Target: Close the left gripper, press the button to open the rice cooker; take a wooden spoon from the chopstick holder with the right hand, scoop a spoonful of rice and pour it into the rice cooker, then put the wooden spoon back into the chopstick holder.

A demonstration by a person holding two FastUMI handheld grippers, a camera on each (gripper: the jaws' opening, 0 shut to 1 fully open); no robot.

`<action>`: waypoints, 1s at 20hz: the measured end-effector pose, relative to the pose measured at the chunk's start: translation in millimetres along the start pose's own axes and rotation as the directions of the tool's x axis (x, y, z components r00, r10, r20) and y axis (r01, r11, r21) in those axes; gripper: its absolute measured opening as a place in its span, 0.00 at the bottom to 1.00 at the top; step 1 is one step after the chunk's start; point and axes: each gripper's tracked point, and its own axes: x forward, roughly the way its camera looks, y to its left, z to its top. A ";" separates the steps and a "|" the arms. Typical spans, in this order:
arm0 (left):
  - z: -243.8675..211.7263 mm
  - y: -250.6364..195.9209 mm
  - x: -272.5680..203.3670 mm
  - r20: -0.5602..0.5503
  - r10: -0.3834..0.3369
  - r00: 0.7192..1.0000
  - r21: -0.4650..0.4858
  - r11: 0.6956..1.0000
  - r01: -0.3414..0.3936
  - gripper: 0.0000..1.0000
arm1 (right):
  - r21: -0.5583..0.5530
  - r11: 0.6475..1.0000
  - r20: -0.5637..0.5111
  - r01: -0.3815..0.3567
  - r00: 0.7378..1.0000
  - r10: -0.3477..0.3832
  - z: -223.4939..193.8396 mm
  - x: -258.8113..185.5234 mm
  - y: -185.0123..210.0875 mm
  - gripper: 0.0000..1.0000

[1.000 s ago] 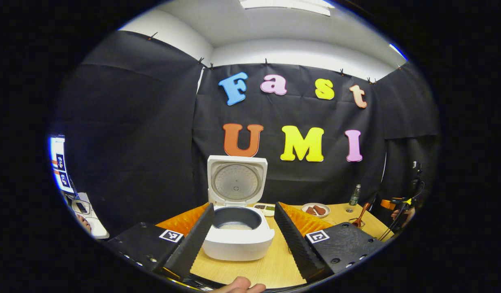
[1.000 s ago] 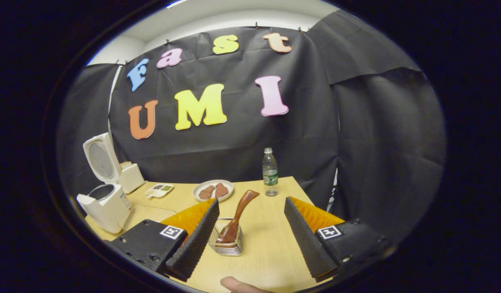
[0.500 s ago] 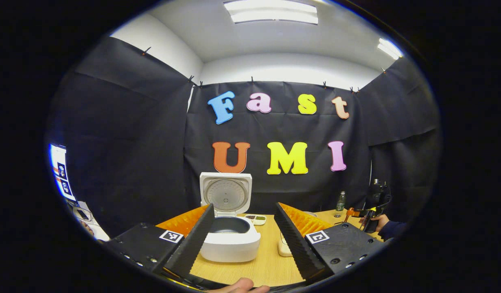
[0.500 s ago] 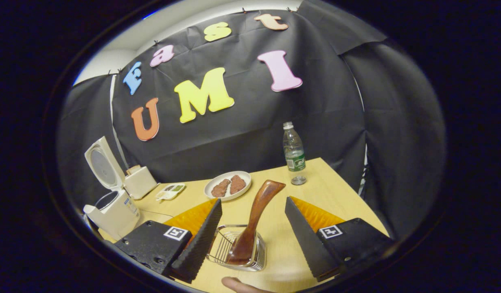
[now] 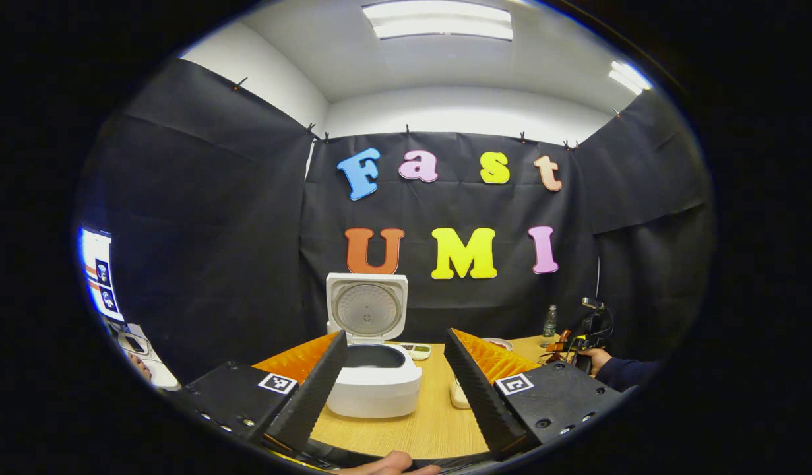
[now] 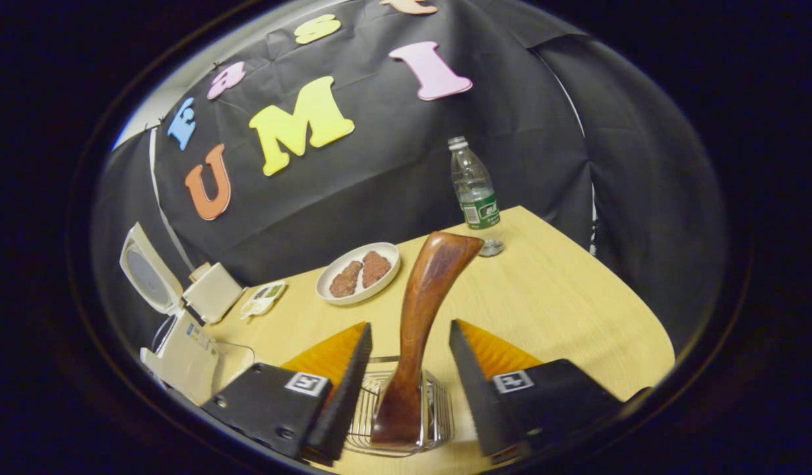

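Straddling wooden spoon, right gripper fingers apart.

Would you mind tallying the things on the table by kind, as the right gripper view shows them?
Rice cooker, lid open: 1
Wooden spoon, standing in the holder: 1
Wire chopstick holder: 1
Water bottle: 1
White plate with two brown pieces: 1
Small white box behind the cooker: 1
Small tray: 1
Total: 7
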 end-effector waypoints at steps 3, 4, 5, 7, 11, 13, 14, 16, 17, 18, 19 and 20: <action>0.6 -5.6 6.8 -0.011 -0.026 1.000 -0.015 1.000 0.026 0.94 | 0.024 1.000 0.020 -0.012 1.000 0.012 4.5 -5.7 6.4 0.19; -0.4 -2.6 7.3 -0.011 -0.027 1.000 -0.016 1.000 0.027 0.94 | 0.023 1.000 0.037 -0.005 0.999 0.004 13.0 -15.0 8.7 0.16; -0.9 -0.6 7.1 -0.014 -0.031 0.999 -0.018 0.999 0.031 0.94 | 0.015 1.000 0.048 -0.012 0.999 0.011 18.8 -21.2 12.8 0.16; -1.3 1.2 4.3 -0.015 -0.035 0.999 -0.029 0.999 0.034 0.94 | -0.020 1.000 0.073 -0.011 0.997 0.013 29.1 -29.9 19.1 0.16; -1.8 15.6 -4.9 0.012 -0.017 1.000 -0.060 0.998 0.017 0.94 | -0.112 0.994 0.123 0.015 0.992 -0.001 52.5 -51.7 42.4 0.16; -7.7 15.4 -6.9 -0.004 -0.026 1.000 -0.077 0.997 0.026 0.94 | -0.132 0.991 0.164 0.026 0.986 -0.004 64.5 -62.8 58.4 0.14; -9.6 16.9 -7.0 -0.012 -0.028 1.000 -0.077 0.997 0.027 0.94 | -0.148 0.988 0.193 0.039 0.981 -0.010 71.4 -69.3 66.4 0.13; -12.1 20.2 -6.7 -0.020 -0.026 0.999 -0.055 0.998 0.025 0.94 | -0.138 0.990 0.214 -0.001 0.976 0.031 75.6 -78.0 93.2 0.11; -12.1 19.8 -7.3 -0.019 -0.031 0.999 -0.045 0.999 0.030 0.94 | -0.128 0.991 0.224 -0.024 0.973 0.053 79.4 -82.8 110.1 0.11; -12.9 17.9 -8.8 -0.018 -0.037 0.999 -0.038 0.999 0.036 0.94 | -0.114 0.993 0.234 -0.033 0.970 0.059 80.4 -85.4 119.4 0.11; -13.7 18.3 -10.0 -0.019 -0.037 0.999 -0.036 0.999 0.036 0.94 | -0.108 0.993 0.233 -0.046 0.970 0.070 79.3 -86.8 131.0 0.11; -15.1 17.9 -10.6 -0.022 -0.037 0.999 -0.036 0.999 0.036 0.94 | -0.104 0.992 0.223 -0.073 0.970 0.095 73.2 -86.3 145.9 0.11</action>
